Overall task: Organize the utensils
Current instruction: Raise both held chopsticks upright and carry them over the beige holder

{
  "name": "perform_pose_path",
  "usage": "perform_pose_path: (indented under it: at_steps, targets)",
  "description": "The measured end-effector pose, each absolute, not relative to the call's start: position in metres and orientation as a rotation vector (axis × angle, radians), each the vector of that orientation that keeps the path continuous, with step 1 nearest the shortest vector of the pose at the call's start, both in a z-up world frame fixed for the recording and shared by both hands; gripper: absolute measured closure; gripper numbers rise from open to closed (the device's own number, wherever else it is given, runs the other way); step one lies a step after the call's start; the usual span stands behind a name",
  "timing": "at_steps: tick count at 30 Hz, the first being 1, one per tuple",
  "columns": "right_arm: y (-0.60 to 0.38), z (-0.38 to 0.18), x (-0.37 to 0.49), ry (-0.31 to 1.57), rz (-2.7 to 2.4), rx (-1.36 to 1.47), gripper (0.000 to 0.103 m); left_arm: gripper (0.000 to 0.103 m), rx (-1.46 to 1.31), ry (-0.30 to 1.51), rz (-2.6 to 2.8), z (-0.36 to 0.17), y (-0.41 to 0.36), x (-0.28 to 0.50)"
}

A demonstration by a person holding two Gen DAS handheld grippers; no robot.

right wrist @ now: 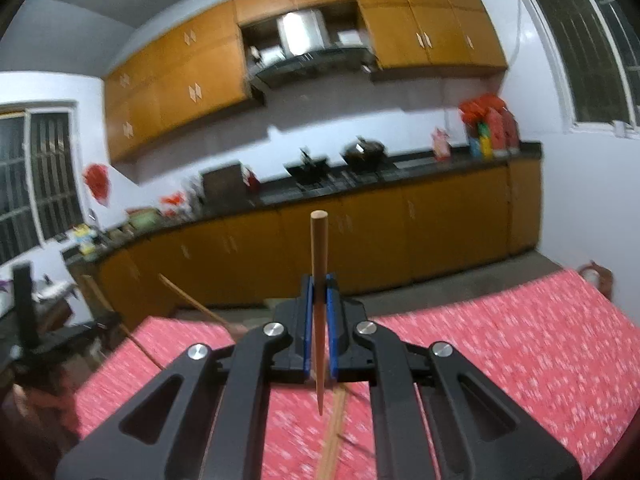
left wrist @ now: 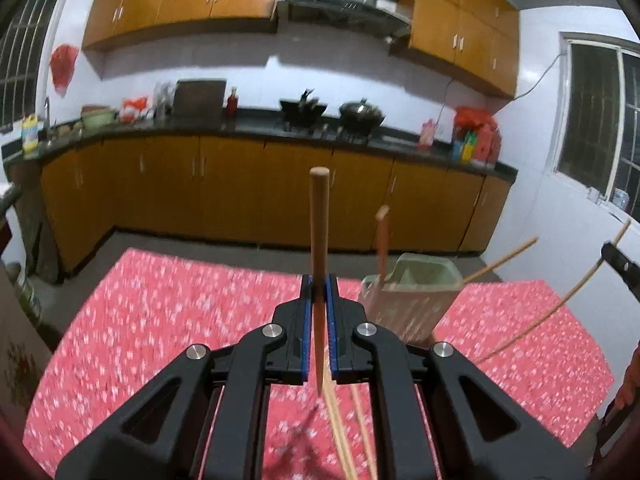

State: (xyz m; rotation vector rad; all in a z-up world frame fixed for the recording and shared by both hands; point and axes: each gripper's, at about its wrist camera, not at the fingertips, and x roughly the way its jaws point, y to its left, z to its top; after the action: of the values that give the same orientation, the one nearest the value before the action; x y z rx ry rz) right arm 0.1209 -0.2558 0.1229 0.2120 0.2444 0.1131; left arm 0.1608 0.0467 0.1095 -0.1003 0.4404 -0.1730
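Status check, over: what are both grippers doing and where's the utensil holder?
Left gripper shut on a chopstick. Right gripper shut on another chopstick. Green holder ahead-right on red tablecloth. Path clear.

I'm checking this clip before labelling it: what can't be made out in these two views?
- Left wrist view: holder contents smeared by motion blur; its base sits behind the left gripper.
- Left wrist view: table chopsticks run off the bottom edge.
- Right wrist view: the holder is out of frame; tablecloth detail blurred.
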Motion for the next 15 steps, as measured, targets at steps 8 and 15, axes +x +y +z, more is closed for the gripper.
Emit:
perform_pose_path:
  at_steps: [8, 15]
  targets:
    - [-0.234, 0.172, 0.136, 0.071, 0.146, 0.206, 0.095, 0.096, -0.119, 0.281, -0.238, 0.167, 0.013, 0.167]
    - [-0.222, 0.161, 0.176, 0.068, 0.105, 0.177, 0.095, 0.096, -0.2, 0.169, -0.222, 0.185, -0.006, 0.19]
